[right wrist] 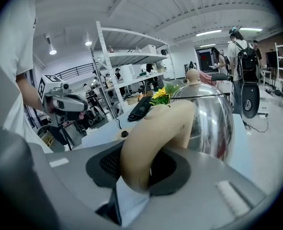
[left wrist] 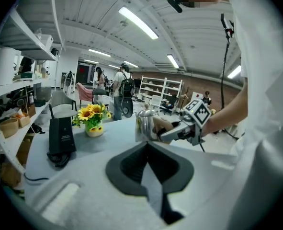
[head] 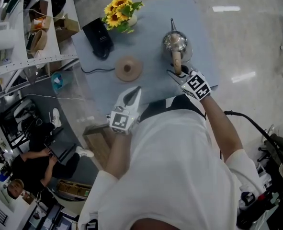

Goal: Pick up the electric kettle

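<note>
Stainless steel and a beige handle mark the electric kettle point(head: 175, 42), which is at the right part of the blue-grey table point(head: 151, 18), near the edge closest to the person. Its thin spout points away from the person. Whether its base rests on the top or hangs just clear of it I cannot tell.

The right gripper point(head: 175, 72) reaches in from the near edge and its tongs are clamped on the handle point(right wrist: 151, 138) — in the right gripper view the curved beige grip fills the gap between the dark pads, with the shiny body point(right wrist: 206, 119) just beyond. The left gripper point(head: 135, 92) hovers over the near middle of the table, well apart from the kettle, with its tongs drawn together to a point and nothing between them.

A round wooden disc point(head: 128, 68) lies left of the kettle, between the two grippers and further in. Beyond it a black box-shaped device point(head: 98, 37) stands upright with its cord point(head: 96, 71) trailing off the table's left side, and beside that is a small vase of sunflowers point(head: 118, 8). White shelves point(head: 16, 32) with boxes stand to the left.
</note>
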The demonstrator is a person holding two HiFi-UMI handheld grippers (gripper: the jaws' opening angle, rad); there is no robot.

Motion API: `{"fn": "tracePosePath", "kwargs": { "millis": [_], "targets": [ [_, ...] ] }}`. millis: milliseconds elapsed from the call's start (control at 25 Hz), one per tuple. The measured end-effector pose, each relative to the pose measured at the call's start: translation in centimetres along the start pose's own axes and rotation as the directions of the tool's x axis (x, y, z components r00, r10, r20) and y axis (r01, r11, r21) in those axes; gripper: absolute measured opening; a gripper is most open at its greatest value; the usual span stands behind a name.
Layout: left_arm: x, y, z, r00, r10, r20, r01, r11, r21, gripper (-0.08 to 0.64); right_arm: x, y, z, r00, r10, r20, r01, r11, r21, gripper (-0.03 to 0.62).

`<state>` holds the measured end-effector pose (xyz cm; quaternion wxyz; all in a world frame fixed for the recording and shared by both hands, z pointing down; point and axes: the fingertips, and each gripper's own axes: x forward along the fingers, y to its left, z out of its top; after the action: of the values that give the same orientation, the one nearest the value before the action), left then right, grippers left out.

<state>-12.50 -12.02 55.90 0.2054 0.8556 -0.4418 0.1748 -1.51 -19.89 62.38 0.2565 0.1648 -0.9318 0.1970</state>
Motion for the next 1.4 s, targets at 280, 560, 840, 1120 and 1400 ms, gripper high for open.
{"fn": "tracePosePath", "kwargs": {
  "millis": [280, 560, 840, 1120, 1400],
  "targets": [
    [0.6, -0.6, 0.4, 1.0, -0.028, -0.008, 0.028, 1.0, 0.006, 0.002, 0.1, -0.8, -0.7, 1.0, -0.022, 0.006, 0.022, 0.999, 0.028, 0.12],
    [1.2, -0.9, 0.4, 0.999, -0.042, -0.021, 0.042, 0.999, -0.018, 0.002, -0.1, -0.9, -1.8, 0.999, -0.035, -0.022, 0.035, 0.999, 0.024, 0.12],
    [1.8, -1.2, -0.5, 0.997, -0.069, -0.038, 0.07, 0.997, 0.022, 0.002, -0.6, -1.4, -3.1, 0.998, -0.049, -0.041, 0.05, 0.999, 0.02, 0.118],
    [2.2, -2.7, -0.9, 0.994, -0.102, -0.044, 0.102, 0.995, 0.009, 0.002, -1.0, -1.1, -4.6, 0.995, -0.073, -0.075, 0.075, 0.997, 0.02, 0.117],
    [2.5, -3.0, -0.7, 0.994, -0.101, -0.04, 0.102, 0.995, 0.01, 0.002, -1.2, -1.4, -5.3, 0.993, -0.097, -0.072, 0.099, 0.995, 0.024, 0.115]
  ]
}}
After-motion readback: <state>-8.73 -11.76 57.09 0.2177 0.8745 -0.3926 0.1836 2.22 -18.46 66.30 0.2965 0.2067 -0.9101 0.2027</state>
